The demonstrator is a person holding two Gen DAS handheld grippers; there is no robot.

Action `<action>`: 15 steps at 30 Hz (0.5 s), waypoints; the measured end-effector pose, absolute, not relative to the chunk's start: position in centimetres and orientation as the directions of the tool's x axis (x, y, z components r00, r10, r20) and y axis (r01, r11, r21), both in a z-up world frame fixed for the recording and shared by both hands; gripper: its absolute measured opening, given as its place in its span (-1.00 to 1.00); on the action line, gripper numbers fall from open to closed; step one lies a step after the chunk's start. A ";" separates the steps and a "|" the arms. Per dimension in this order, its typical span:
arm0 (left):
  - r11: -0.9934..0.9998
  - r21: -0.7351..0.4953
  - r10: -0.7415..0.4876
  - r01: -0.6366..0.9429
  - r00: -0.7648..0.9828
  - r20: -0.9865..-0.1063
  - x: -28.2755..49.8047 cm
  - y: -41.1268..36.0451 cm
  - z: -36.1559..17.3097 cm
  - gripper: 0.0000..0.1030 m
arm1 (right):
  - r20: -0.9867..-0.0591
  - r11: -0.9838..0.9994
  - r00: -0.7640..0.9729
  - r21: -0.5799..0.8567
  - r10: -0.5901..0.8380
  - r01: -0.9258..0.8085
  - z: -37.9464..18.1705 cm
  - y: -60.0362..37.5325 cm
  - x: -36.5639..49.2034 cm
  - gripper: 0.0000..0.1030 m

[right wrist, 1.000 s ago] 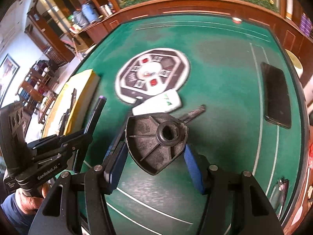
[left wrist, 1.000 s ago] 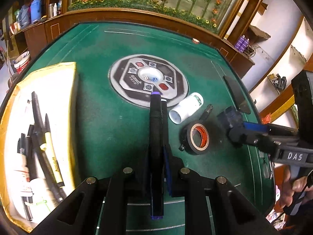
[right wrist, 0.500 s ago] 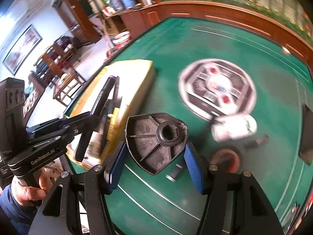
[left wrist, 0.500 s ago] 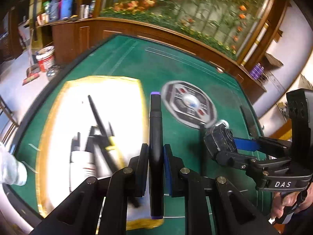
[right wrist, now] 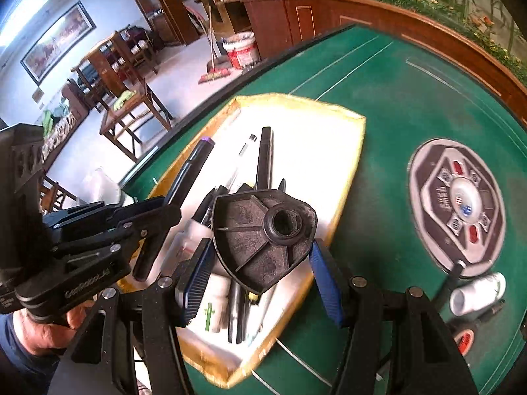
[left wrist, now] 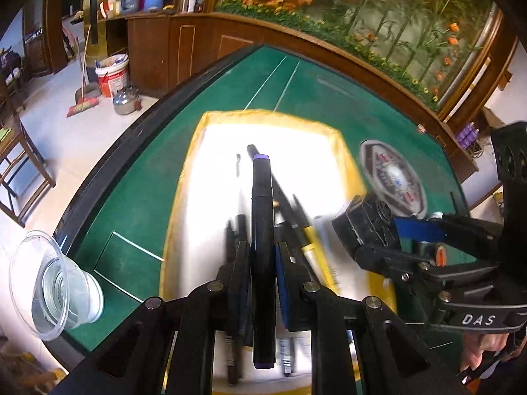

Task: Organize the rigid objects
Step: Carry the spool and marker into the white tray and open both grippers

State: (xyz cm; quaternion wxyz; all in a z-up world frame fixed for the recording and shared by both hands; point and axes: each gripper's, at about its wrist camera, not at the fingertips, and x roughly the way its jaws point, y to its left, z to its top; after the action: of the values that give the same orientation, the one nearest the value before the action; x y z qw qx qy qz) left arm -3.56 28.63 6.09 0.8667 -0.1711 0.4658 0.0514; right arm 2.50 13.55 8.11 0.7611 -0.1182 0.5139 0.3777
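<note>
**Both tools loaded over the yellow tray**

The left tool [left wrist: 262, 263] has its jaws drawn in narrow and clamped on a black marker [left wrist: 262, 230] with a purple cap. The marker's long axis runs straight along the fingers, purple tip pointing away from the camera and down toward the yellow-rimmed tray [left wrist: 339, 151] on the green tabletop [left wrist: 138, 197]. From the right wrist view the same marker [right wrist: 192, 164] slants up and to the right, tip above the tray's near-left edge [right wrist: 230, 112].

Over on the other side, the right tool [right wrist: 260, 256] stands about half wide, blue pads pressed on either side of a black fan-shaped plastic part [right wrist: 260, 233]. Its ribbed underside and round socket face the camera, the pointed end aimed down toward the tool's body. It hangs above the tray, where pens and markers [right wrist: 263, 161] lie mostly lengthwise along the tray.

Off to the right on the felt sit a round grey console [right wrist: 457, 204], a white tube [right wrist: 477, 293] lying on its side, and a roll of black tape [right wrist: 464, 339] just beside it. A clear plastic cup [left wrist: 49, 283] stands at the tabletop's left edge.
</note>
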 end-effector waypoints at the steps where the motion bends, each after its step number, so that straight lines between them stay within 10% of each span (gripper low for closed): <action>1: 0.934 -0.251 -0.073 -0.253 0.554 -0.829 -3.5 29.0 5.6 -0.71 | -0.878 0.693 0.184 0.204 0.442 -0.691 7.5 14.0 2.8 0.14; 15: 0.935 -0.250 -0.094 -0.251 0.506 -0.857 -3.0 30.3 3.2 -0.70 | -0.910 0.714 0.173 0.167 0.378 -0.680 4.8 16.4 2.9 0.14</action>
State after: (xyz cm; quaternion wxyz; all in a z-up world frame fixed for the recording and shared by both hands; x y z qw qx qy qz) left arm -3.01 30.32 3.18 0.8502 -0.1740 0.4947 0.0462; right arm 2.91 16.40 4.83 0.7530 -0.1401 0.5386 0.3510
